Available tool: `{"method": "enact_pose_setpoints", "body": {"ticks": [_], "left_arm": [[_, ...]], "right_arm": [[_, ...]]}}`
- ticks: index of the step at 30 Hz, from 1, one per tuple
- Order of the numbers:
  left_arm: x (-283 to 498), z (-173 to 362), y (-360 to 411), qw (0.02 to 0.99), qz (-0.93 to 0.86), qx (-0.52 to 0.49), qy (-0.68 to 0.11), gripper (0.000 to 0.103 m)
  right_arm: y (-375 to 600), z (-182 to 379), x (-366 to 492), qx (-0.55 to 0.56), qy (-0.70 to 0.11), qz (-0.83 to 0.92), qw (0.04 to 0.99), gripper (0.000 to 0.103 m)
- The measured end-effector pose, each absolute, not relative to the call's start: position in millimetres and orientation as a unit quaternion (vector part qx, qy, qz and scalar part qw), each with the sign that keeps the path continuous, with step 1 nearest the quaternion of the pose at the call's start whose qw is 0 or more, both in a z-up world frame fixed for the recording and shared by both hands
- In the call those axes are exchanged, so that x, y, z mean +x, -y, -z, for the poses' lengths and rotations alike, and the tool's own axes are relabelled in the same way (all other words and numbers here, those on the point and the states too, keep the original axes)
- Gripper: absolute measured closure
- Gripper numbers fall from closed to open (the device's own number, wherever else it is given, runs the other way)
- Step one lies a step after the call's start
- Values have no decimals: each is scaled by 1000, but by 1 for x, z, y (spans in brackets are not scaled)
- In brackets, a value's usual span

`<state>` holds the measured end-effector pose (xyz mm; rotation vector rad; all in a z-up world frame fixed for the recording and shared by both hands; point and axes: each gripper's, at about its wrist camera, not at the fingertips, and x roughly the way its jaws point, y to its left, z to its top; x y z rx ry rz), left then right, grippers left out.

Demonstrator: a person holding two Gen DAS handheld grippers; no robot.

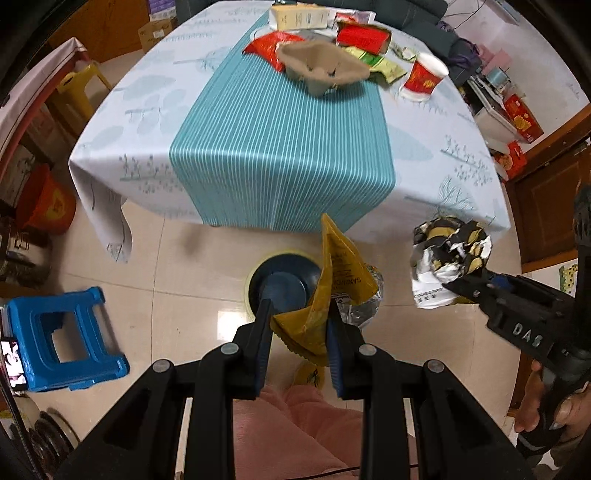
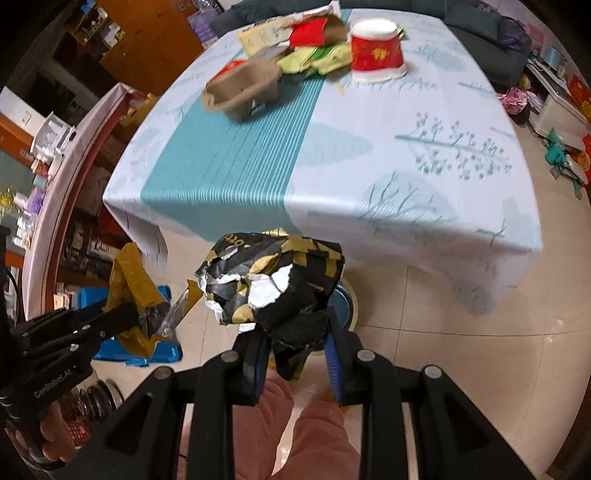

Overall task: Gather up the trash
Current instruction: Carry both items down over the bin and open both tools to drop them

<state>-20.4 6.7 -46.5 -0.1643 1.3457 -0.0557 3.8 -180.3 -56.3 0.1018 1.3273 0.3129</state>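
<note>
Both hands loaded, both over the floor just off the desk edge. Left hand-held gripper is clenched on a yellow snack wrapper, pinched low so the foil-lined top stands up clear of the fingers. Right hand-held gripper is clamped on a crumpled black-and-gold wrapper, wad bunched above the pads.

Read: carry phase toward the bin. The round blue bin sits on the tile directly under the left load, so that piece looks lined up for a drop; the right one hangs off to the side, well apart from the opening (probably goes second).

Remaining trash is at the far end of the desk: cardboard cup tray, red paper cup standing upside down, red packets, green wrappers, pale carton.

View differences:
- Left wrist shows the bin mouth nearly whole, plus the blue stool lying on the floor.
- Right wrist hides most of the bin behind its own wad, only a rim sliver visible; it does show the left grip side-on.
</note>
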Motion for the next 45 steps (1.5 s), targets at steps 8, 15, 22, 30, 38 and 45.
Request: {"method": "enact_pose_setpoints", "body": {"ticks": [8,15,22,30,38,45], "left_arm": [[-11,97,-11,763,37,-78,-640,78],[5,169,-21,753,51,-88,-651,78],[21,252,-24,742,64,-87,-662,78],[41,327,-20,726,79,-89,-677,69],[42,342,-21,730,89,-81,-672,27],[38,324,-30,740,77,-75,-664,26]], "right_arm": [[159,107,-9,34,-644,-138,752,76],[146,178,-12,20,-669,-112,735,76],[142,253,-2,27,-679,-83,729,76],[132,327,3,26,-684,-63,726,75],[133,348,10,39,-688,-55,723,72],[129,347,16,48,-697,-57,713,59]]}}
